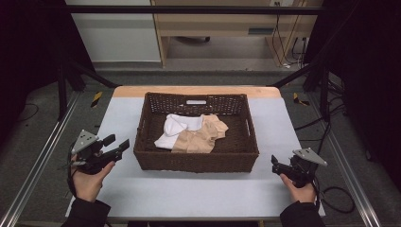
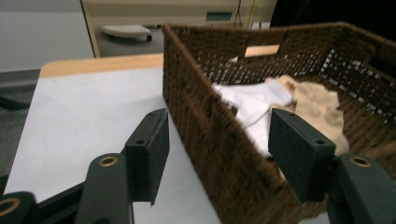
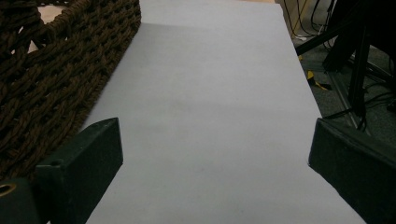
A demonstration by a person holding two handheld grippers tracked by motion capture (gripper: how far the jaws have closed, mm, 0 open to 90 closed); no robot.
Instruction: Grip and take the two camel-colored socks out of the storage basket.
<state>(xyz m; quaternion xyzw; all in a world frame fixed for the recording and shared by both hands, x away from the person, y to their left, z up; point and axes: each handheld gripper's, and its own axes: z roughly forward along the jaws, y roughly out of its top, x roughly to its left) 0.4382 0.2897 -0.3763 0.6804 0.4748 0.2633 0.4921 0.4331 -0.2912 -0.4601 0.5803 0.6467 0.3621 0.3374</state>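
A brown wicker basket (image 1: 196,161) stands in the middle of the table. Inside it lie a white cloth (image 1: 171,130) and a tan cloth (image 1: 204,136), crumpled against each other. My left gripper (image 1: 117,142) hovers just left of the basket's left wall, jaws open, nothing held. In the left gripper view the left gripper (image 2: 224,154) looks along that wall (image 2: 196,109), with the white cloth (image 2: 252,107) and tan cloth (image 2: 317,105) beyond. My right gripper (image 1: 274,165) sits off the basket's front right corner. In the right gripper view the right gripper (image 3: 217,177) is wide open over the bare table cover (image 3: 210,107).
A pale grey cover (image 1: 189,194) lies over the table, with a wooden edge (image 1: 196,91) at the back. Metal rails (image 1: 42,156) run along both sides. Cables (image 1: 338,196) lie on the floor at right. The basket (image 3: 56,74) is close on the right gripper's left.
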